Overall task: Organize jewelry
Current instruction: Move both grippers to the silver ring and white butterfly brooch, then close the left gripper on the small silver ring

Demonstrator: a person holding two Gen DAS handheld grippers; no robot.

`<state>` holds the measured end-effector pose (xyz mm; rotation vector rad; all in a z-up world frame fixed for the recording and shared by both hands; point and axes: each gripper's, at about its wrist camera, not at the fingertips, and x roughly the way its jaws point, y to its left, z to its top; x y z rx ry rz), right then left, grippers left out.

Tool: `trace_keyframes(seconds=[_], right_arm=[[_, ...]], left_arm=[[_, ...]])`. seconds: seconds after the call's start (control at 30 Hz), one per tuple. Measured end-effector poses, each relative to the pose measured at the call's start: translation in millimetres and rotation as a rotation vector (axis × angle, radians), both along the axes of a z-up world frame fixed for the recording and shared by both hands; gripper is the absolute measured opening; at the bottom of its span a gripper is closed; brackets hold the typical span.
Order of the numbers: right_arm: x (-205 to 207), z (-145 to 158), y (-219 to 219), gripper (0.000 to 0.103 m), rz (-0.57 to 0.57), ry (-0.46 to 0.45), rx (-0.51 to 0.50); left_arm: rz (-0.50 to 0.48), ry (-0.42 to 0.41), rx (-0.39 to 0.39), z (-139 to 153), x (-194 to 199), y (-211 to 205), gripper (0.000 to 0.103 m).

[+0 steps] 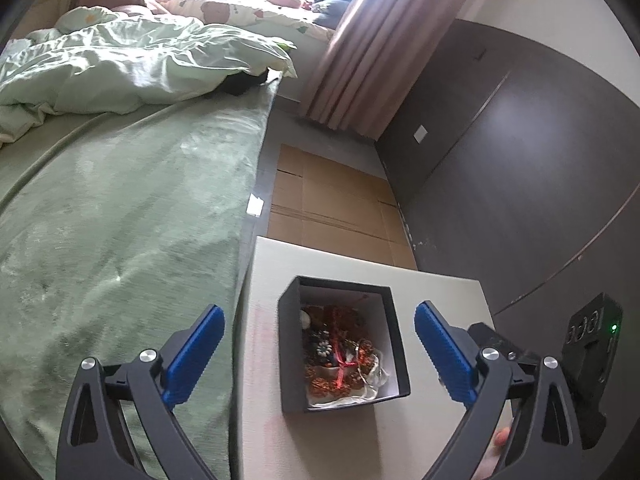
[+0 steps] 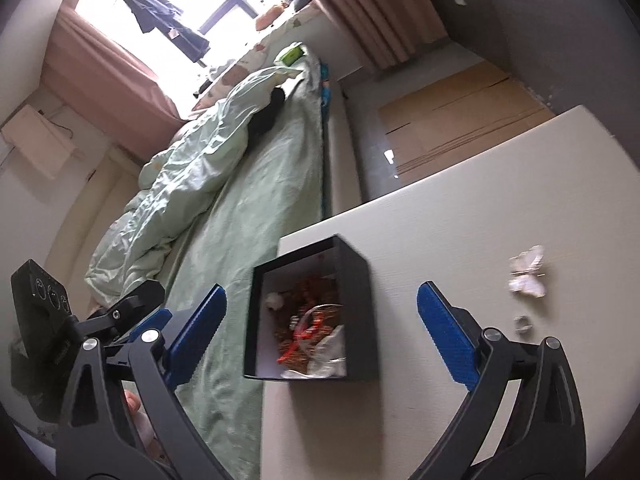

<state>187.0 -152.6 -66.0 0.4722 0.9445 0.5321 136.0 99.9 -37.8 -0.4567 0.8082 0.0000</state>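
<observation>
A black open box [image 1: 294,344] with a white lining stands on a white table [image 1: 436,292]. It holds a tangle of jewelry [image 1: 340,356]: orange and red beads, a red ribbon, a flower piece, white cloth. My left gripper [image 1: 320,348] is open above the box, its blue pads either side of it. In the right wrist view the box [image 2: 360,304] and its jewelry [image 2: 312,328] lie between the open right gripper [image 2: 320,332] pads. A white butterfly piece [image 2: 526,270] and a small silver ring [image 2: 522,325] lie on the table [image 2: 460,216] to the right.
A bed with a green sheet [image 1: 120,240] and rumpled quilt [image 1: 120,68] runs along the table's left side. Flattened cardboard [image 1: 332,200] lies on the floor beyond the table. Dark wall panels [image 1: 520,160] stand at the right. Pink curtains [image 1: 360,60] hang by the window.
</observation>
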Motion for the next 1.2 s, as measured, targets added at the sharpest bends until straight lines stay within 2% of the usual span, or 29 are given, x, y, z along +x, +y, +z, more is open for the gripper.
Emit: trace_keyframes(seconds=[0.27,0.53,0.6,0.67,0.73,0.77,0.9,1.07,1.2], right_arm=[[-1,1,-44,0.096,-0.061,0.016,-0.054],[2,-11,-88,0.095,-0.148,0.107,-0.125],[1,-14,-101,0.095,-0.174,0.137,-0.124],[-1,-14,-112,0.092,-0.195,0.148,-0.128],[-2,-12,-119,0.082,-0.206,0.154,-0.130],[-2,-12,-124,0.080,-0.213,0.160,-0.128],[-1,-8,-140,0.079,-0.248,0.170,-0.121],[1,-4,-158,0.074,-0.274,0.163,-0.132],[4,-4,-171,0.074,-0.289,0.169,-0.144]], left_arm=[[-0.096,-0.008,0.040,-4,9,-41,0.092],[-0.223,0.006,0.078,-16,22,-101,0.079],[-0.263,0.013,0.089,-20,25,-119,0.072],[-0.303,0.018,0.098,-24,29,-135,0.068],[-0.335,0.025,0.103,-28,32,-149,0.065],[-0.351,0.030,0.106,-30,34,-156,0.065],[-0.424,0.052,0.137,-45,42,-185,0.057],[-0.499,0.075,0.225,-69,47,-221,0.053],[-0.527,0.080,0.264,-84,48,-241,0.052]])
